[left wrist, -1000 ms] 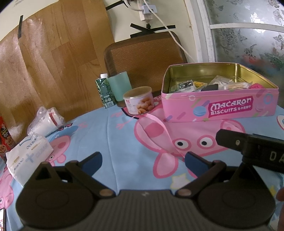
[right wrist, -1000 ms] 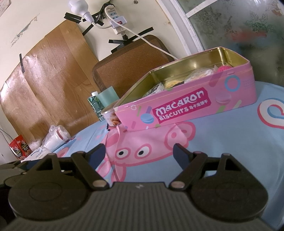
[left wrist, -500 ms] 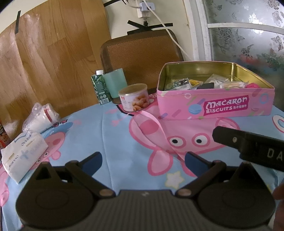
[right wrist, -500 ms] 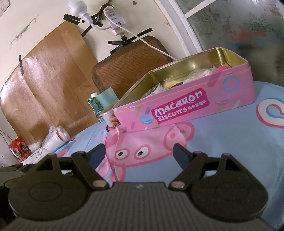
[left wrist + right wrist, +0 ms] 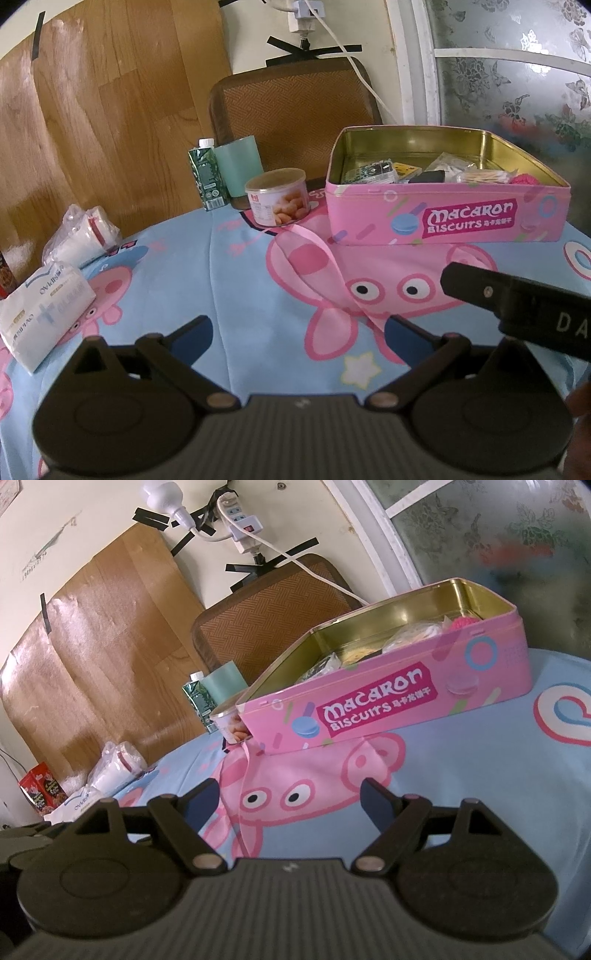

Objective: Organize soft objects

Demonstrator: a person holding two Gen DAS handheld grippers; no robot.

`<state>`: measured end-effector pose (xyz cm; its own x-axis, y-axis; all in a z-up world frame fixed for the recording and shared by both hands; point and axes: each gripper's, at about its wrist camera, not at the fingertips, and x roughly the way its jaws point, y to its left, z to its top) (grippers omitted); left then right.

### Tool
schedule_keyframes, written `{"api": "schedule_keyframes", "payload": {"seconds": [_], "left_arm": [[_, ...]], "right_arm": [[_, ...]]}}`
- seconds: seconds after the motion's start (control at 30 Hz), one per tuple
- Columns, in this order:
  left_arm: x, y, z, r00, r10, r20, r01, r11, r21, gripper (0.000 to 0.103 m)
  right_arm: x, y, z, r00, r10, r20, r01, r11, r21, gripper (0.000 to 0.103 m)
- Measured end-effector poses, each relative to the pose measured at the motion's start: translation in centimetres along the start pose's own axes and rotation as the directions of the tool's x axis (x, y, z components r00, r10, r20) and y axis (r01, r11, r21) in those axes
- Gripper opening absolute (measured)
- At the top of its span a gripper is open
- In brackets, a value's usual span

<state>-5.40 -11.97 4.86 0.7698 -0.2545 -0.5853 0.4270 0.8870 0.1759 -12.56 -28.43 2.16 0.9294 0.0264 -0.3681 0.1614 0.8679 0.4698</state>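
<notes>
Both grippers hang over the table, jaws spread wide, nothing between them. The left gripper (image 5: 297, 328) looks across a blue cartoon-pig tablecloth (image 5: 236, 280); the right gripper (image 5: 290, 799) does the same from a tilted angle. Ahead and to the right of the left gripper sits the pink biscuit tin (image 5: 447, 214), lid off, with small packets and something pink and knitted-looking inside, hard to make out. Left of the tin: a snack can (image 5: 277, 201), a green cup (image 5: 238, 166), a drink carton (image 5: 207, 173). Off to the far left lie a tissue pack (image 5: 46, 314) and a plastic-wrapped bundle (image 5: 83, 236). Beyond the table, a woven chair back (image 5: 295, 114), wood-grain panelling (image 5: 103, 110) and a frosted patterned window (image 5: 517, 74).
</notes>
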Motion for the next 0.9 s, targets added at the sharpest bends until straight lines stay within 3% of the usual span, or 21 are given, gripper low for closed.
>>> {"api": "schedule_keyframes", "payload": {"seconds": [0.9], "left_arm": [[-0.34, -0.15, 0.05, 1.0, -0.014, 0.006, 0.014, 1.0, -0.007, 0.103]], "right_arm": [[-0.2, 0.29, 0.06, 1.0, 0.0, 0.007, 0.0, 1.0, -0.007, 0.086]]}}
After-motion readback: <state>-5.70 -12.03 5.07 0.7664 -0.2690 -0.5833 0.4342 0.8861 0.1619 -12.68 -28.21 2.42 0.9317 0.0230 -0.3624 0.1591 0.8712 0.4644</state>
